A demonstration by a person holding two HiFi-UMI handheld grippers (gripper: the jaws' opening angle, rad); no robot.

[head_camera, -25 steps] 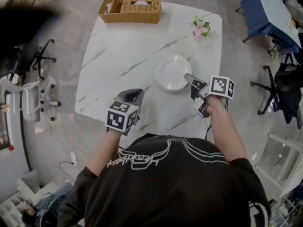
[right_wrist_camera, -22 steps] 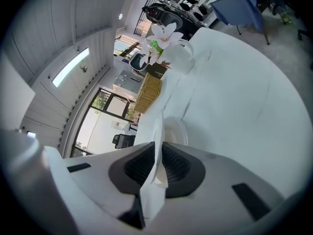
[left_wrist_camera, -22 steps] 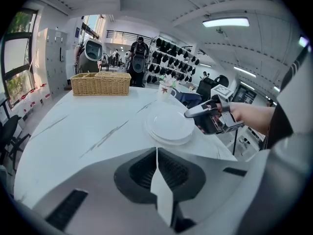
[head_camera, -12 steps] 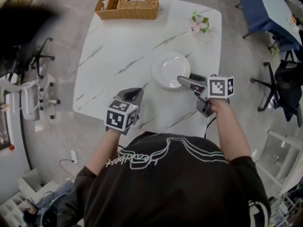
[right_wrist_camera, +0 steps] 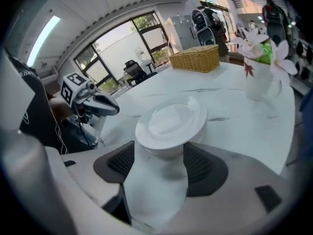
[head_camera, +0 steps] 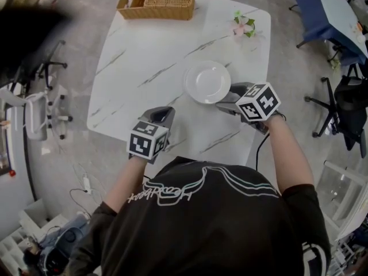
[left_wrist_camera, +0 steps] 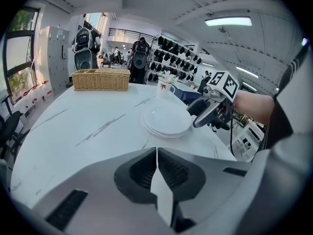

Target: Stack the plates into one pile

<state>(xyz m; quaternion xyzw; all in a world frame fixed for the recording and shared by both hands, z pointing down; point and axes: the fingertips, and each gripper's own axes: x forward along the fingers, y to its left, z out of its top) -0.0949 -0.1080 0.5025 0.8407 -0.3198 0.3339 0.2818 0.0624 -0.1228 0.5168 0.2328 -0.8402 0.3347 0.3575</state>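
Seen at frame centre on the marble table (head_camera: 144,50): plates (head_camera: 207,81) in one pile. Just right, jaws of the right gripper (head_camera: 225,99) just opening, now wide, pile's rim at their mouth but unpressed, likely a release. Lower left, left gripper (head_camera: 164,114) closed, empty, parked clear.

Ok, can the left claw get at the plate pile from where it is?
Probably yes. Bare table lies between the left claw and the plate pile. The right claw, whose jaws have just been opening, sits at the pile's right side with the rim just between them, ungripped, clear of that path.
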